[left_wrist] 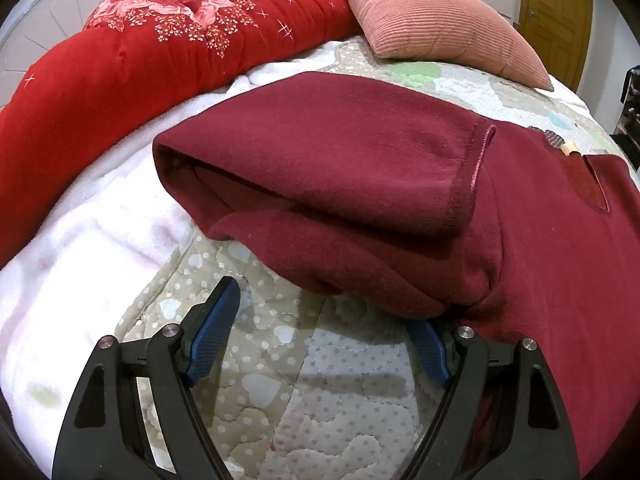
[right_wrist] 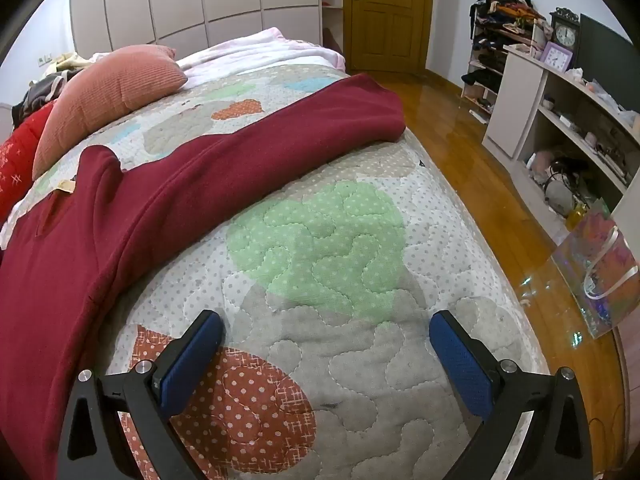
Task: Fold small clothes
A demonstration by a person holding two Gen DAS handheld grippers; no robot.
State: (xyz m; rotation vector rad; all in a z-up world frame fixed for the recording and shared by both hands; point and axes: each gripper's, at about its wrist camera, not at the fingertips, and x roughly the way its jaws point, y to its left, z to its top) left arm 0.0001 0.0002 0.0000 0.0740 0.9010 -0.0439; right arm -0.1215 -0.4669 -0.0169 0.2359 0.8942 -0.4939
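Observation:
A dark red fleece top (left_wrist: pixel 400 184) lies on the quilted bed, its left sleeve folded over the body. My left gripper (left_wrist: pixel 324 320) is open and empty, low over the quilt just in front of the top; its right finger tip is hidden under the fabric edge. In the right wrist view the same top (right_wrist: pixel 120 220) spreads at the left, with its other sleeve stretched out toward the bed's far right edge. My right gripper (right_wrist: pixel 324 344) is open and empty above the quilt, to the right of the top.
A pink cushion (left_wrist: pixel 436 20) and a red flowered duvet (left_wrist: pixel 140 60) lie behind the top. A white blanket (left_wrist: pixel 72 260) is at the left. The bed edge drops to a wooden floor (right_wrist: pixel 500 168), with shelves (right_wrist: pixel 568 128) and a gift bag (right_wrist: pixel 600 272).

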